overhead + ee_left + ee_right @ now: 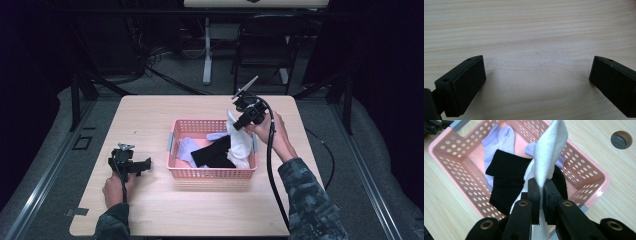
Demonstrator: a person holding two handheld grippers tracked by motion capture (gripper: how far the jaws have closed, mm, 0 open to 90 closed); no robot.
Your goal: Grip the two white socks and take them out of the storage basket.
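The right gripper's fingers (535, 195) pinch a white sock (550, 155) at mid-frame, hanging above the pink basket (596, 173) of socks. It looks like the lift-out step; next it must clear the rim toward bare tabletop (150, 115). At lower left, the left gripper (131, 165) rests, fingers spread, holding nothing.

Basket (596, 185): you'll find no readable text on it.
Table (150, 115): no label, number or sign you can read.

I'm at a pale wooden table (150, 210) on grey carpet (50, 165), dim all round. Ahead, 1 black metal-framed chair (265, 45) beside a white desk leg (207, 50), cables (165, 52) tangled on the floor, dark curtains (30, 50) either side.
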